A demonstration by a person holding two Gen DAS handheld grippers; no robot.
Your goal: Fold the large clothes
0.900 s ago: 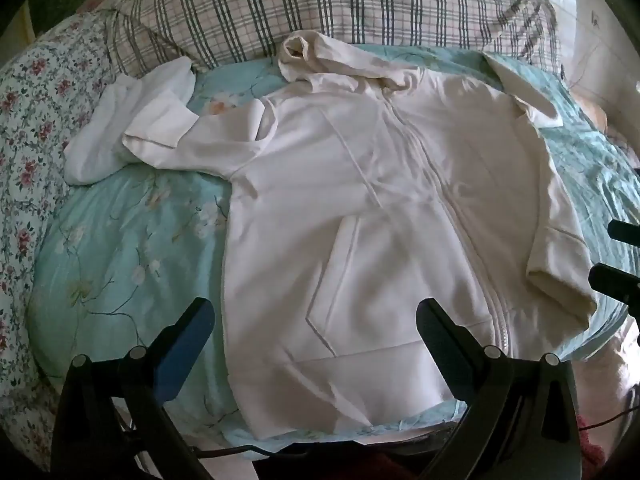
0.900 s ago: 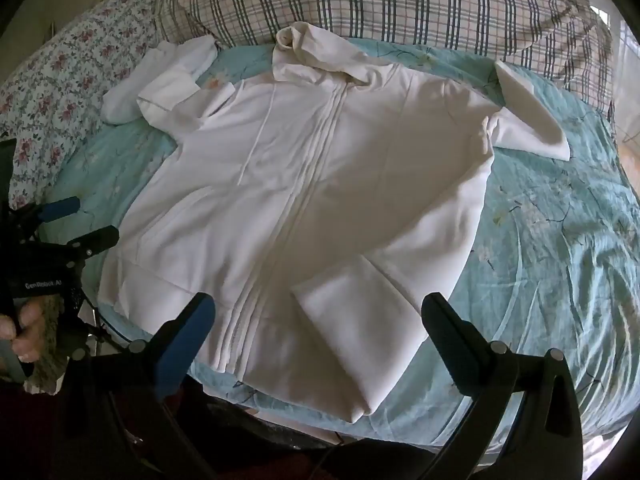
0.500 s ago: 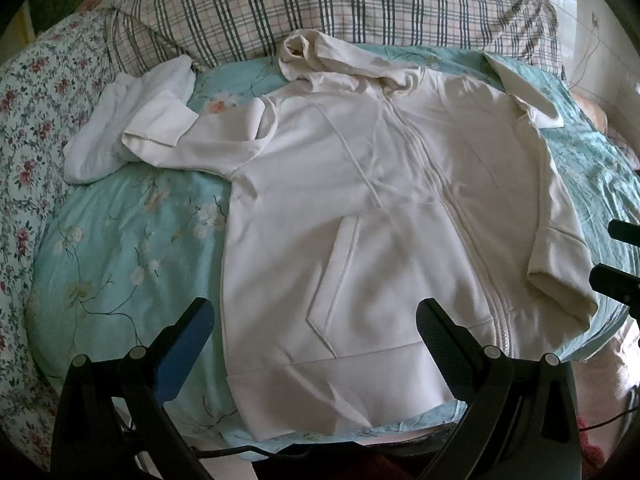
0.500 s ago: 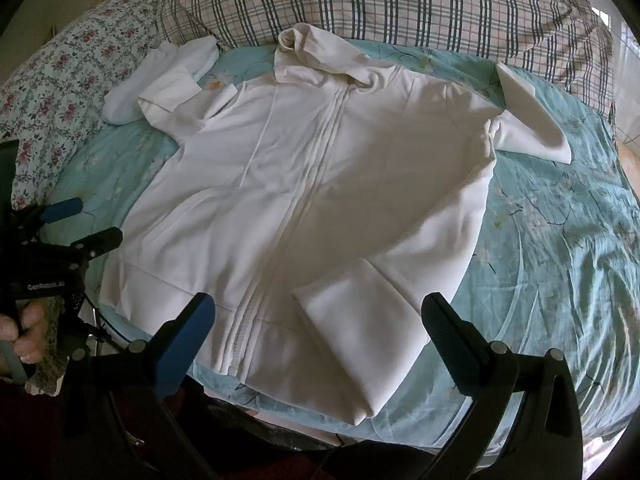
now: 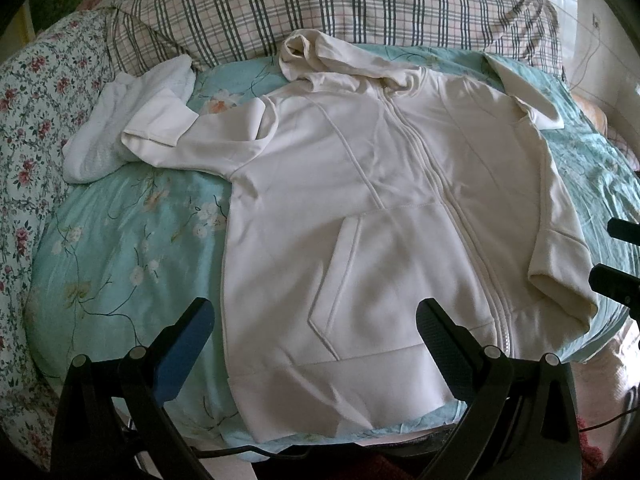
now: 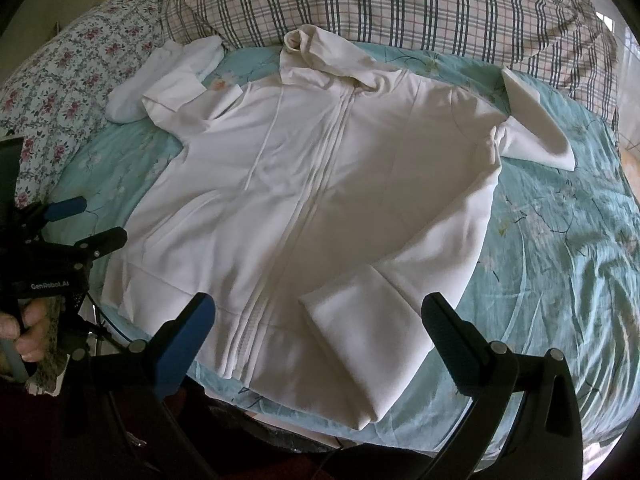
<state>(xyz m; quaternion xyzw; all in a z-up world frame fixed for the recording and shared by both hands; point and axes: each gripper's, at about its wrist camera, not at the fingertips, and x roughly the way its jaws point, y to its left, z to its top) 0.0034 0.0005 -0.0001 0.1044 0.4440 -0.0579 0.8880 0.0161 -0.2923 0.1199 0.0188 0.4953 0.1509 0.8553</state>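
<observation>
Cream zip-up hoodie [image 5: 360, 208] lies face up, zipper closed, spread across a teal floral bedsheet [image 5: 120, 240]; hood at 12 o'clock, hem at 6 o'clock at the bed's near edge

Left gripper [image 5: 316, 332] hangs above the hem with jaws fully spread, nothing between them. Right gripper [image 6: 320, 328] likewise wide apart and empty, above the folded-in cuff [image 6: 360, 332] of one sleeve

Risks, as judged:
- hem sits at the mattress edge; a pull toward 6 o'clock could drag the garment off the bed
- soft, loose sheet may get pinched along with the fabric and lift with the fold
- thick fleece could slip from a shallow pinch, leaving a crooked fold
- the other sleeve [image 5: 192, 136] overlaps a white garment [image 5: 120, 128] at 10 o'clock; lifting it may snag or carry that piece

Surface: soft bed, wrinkled sheet. Plaid pillow [image 5: 340, 4] at 12 o'clock, floral quilt [image 5: 36, 92] at 9 o'clock. Daylight at 2 o'clock
</observation>
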